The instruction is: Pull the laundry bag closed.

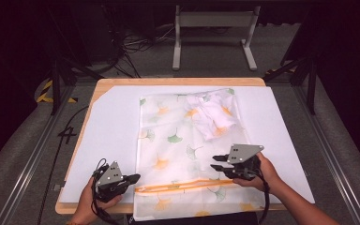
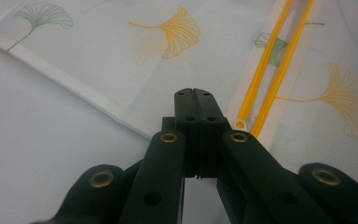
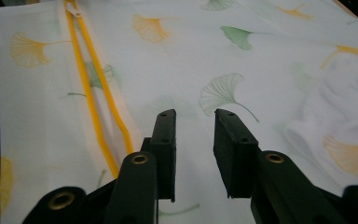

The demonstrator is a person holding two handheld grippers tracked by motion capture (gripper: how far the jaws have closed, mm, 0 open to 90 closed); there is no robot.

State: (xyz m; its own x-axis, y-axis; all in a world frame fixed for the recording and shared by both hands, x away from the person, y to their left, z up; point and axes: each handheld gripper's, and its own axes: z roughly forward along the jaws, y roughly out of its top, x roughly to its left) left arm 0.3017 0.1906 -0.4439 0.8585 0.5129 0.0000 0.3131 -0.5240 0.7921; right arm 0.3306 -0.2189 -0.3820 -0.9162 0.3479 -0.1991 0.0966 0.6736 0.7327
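The mesh bag (image 1: 187, 150), white and see-through with green and orange ginkgo leaves printed on it, lay flat along the middle of the table (image 1: 178, 81) on a white sheet (image 1: 108, 140), its near end hanging over the six o'clock edge. A bundled white garment (image 1: 212, 115) showed through the fabric toward one o'clock of the bag. An orange zipper (image 1: 183, 186) ran across the bag near its six o'clock end, its two rows of teeth parted; in the right gripper view the same zipper (image 3: 95, 93) stretched away to eleven o'clock, with a white pull (image 3: 73, 9) at its far end.

The left gripper (image 1: 133, 178), held in the person's left hand (image 1: 88, 204), sat at about seven o'clock of the table, just beside the bag's left edge and the zipper's end. In the left gripper view its jaws were pressed together with nothing between them, and their tips lay close to the zipper's open end (image 2: 240, 123), which sat at about two o'clock of them.

The right gripper (image 1: 217, 163), in the right hand (image 1: 262, 173), hovered over the bag at about five o'clock, just above the zipper line. In the right gripper view its jaws were spread apart with only printed fabric visible behind the gap; whether they touched the fabric could not be told.
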